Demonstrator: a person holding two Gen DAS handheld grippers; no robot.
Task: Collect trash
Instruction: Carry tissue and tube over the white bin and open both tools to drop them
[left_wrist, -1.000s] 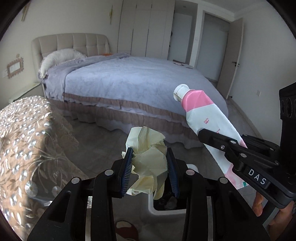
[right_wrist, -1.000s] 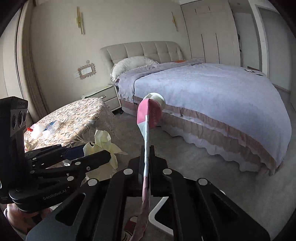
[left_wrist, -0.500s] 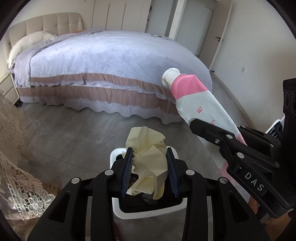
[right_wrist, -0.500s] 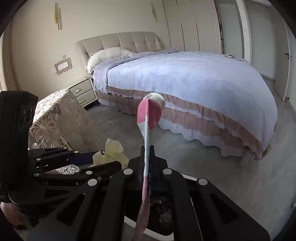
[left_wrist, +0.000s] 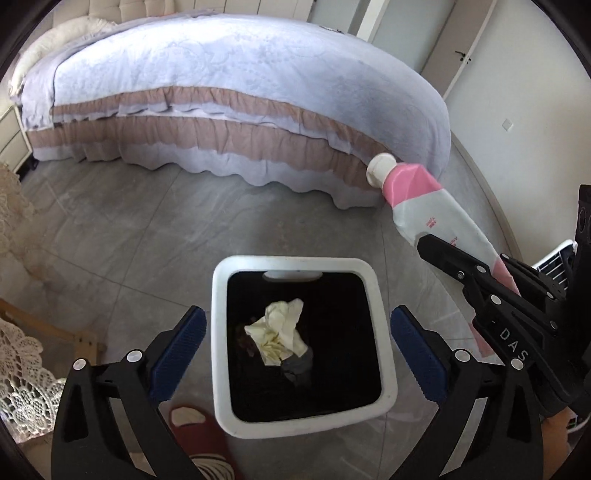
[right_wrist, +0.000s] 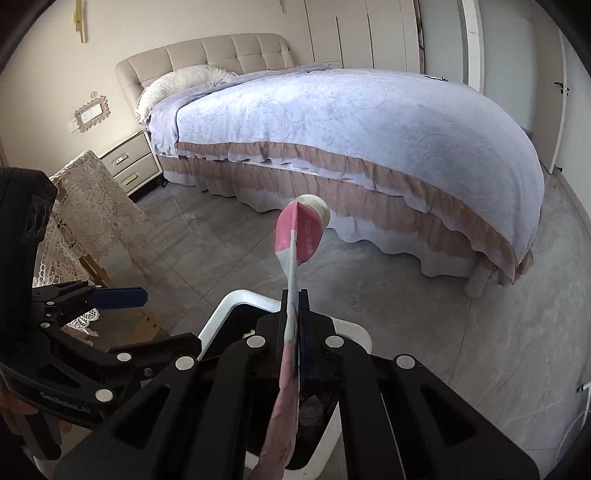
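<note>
White bin (left_wrist: 384, 332) with a black liner sits on the floor; the crumpled pale-yellow paper (left_wrist: 282, 332) lies inside. Left gripper (left_wrist: 295, 354) has just sprung wide, empty, above it. Right gripper (right_wrist: 294, 306) pinches a flattened pink-and-white tube (right_wrist: 303, 236), cap forward.

White bin (left_wrist: 382, 325) with black inside. Pale yellow crumpled paper (left_wrist: 280, 332) in it. Pink and white tube (left_wrist: 428, 206) with white cap. Light purple bed cover (left_wrist: 229, 70) with brown frills. Grey floor (left_wrist: 129, 229). Blue pads (left_wrist: 177, 350) on black gripper.
</note>
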